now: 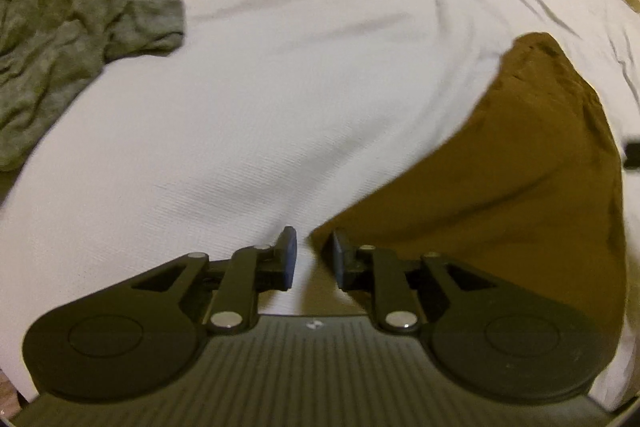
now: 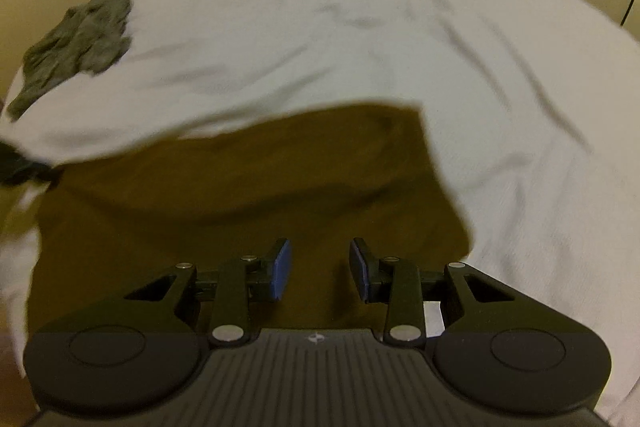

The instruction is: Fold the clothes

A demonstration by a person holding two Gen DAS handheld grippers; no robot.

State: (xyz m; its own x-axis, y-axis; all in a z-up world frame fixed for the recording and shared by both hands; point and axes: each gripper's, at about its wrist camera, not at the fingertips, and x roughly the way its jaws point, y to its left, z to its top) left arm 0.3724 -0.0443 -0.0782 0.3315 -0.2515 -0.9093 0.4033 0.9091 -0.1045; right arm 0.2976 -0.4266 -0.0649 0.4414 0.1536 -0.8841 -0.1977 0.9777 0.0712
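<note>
Left wrist view. My left tool [image 1: 311, 259] hangs with its fingers parted and nothing between them, above the white bed [image 1: 280, 87]. The brown garment [image 1: 500, 187] lies ahead and to the right of this tool, its near corner just beside the right fingertip; its long axis runs away forward and rightward. A grey garment [image 1: 68, 39] sits crumpled well off to the far left (not the piece in hand, I judge).

Right wrist view. My right tool [image 2: 320, 269] is likewise spread and empty, directly over the brown garment [image 2: 240, 187], which stretches left and forward of it. The grey garment [image 2: 76, 43] is far ahead-left.

I judge the right tool better placed over the cloth; the left is at its corner.
</note>
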